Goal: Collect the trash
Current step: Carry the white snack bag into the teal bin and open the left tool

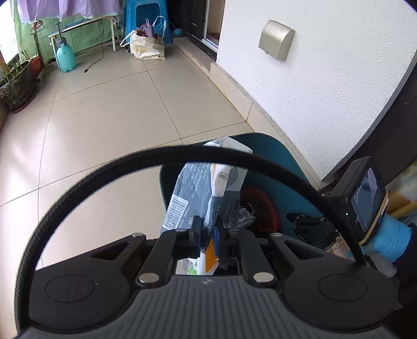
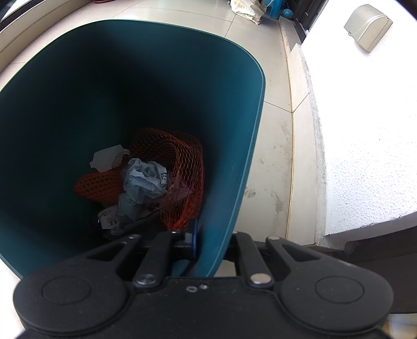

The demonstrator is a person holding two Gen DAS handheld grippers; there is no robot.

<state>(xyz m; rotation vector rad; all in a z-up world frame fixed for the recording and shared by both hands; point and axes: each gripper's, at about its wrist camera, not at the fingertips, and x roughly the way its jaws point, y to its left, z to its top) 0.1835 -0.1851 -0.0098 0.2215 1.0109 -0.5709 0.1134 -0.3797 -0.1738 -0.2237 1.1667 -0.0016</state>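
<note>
My left gripper is shut on a grey, white and orange paper wrapper with a barcode, which stands up in front of the teal trash bin. My right gripper is shut on the near rim of that teal bin, one pad inside the wall and one outside. Inside the bin lie an orange net bag, crumpled grey paper and a white scrap. The other gripper's camera and a blue-gloved hand show at the right of the left wrist view.
The tiled floor runs back to a white bag, a blue stool, a teal spray bottle and potted plants. A white wall with a beige box stands right beside the bin.
</note>
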